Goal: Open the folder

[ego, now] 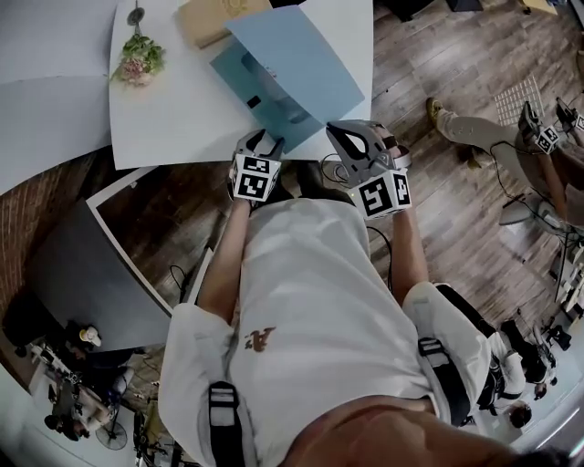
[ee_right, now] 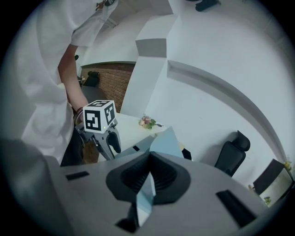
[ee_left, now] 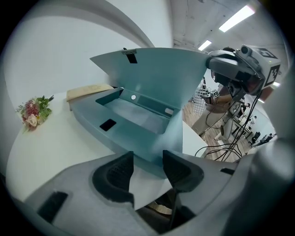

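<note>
The person's white shirt (ego: 310, 301) fills the foreground, with both arms reaching to the near edge of the white table (ego: 173, 119). The blue folder (ee_left: 138, 115) lies there, its base flat on the top and its near corner at the table edge.

The right gripper (ee_right: 149, 161) is clenched on the thin edge of the cover (ego: 297, 59) and holds it up at a steep slant. The left gripper (ee_left: 147, 162) has its jaws apart; the base's near corner sits just at their tips, and I see nothing pressed between them.

To my eye the job is well along. The cover is off the base and the inner pocket and clip are exposed. What seems left is to swing the cover over, lay it flat and let go.

Flowers (ego: 139, 59) and a tan packet (ego: 214, 18) lie farther back.

I can read no brand or label on the folder. The shirt has a small reddish emblem (ego: 258, 339), too small to read. The gripper cubes carry only black-and-white marker squares.
</note>
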Motion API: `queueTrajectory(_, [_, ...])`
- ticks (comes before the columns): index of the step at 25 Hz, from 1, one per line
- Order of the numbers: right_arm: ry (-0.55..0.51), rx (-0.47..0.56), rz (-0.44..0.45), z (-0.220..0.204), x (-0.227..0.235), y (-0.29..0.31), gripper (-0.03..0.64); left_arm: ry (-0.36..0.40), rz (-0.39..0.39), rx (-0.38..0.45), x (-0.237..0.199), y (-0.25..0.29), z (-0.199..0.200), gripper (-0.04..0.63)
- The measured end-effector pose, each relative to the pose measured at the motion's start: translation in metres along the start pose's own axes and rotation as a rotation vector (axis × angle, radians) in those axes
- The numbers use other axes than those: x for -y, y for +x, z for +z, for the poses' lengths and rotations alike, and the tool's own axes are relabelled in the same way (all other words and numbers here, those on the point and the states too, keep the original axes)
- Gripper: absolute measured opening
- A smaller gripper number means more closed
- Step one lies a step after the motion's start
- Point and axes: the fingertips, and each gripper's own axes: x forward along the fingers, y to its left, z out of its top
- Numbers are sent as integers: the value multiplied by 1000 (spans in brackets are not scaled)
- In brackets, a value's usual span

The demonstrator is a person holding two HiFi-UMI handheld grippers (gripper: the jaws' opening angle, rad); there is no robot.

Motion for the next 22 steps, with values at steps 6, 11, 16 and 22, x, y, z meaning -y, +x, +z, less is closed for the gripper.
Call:
queueTrajectory(6, [26,-13,-55,-2,14,-7,6,2,-10,-36,1,-2,-2,210])
queueTrajectory(11, [51,-25,-103,-7,29,-13,6,2,-11,-46,0,-1,-2,212])
queueTrajectory(16, [69,-35,-149,-13,40,-20,6,9,-11,-46,0,0,-5,212])
queueTrajectory(22, [88,-47,-189,-21,54,-24,6,5,-11,-53,-1,3,-4,212])
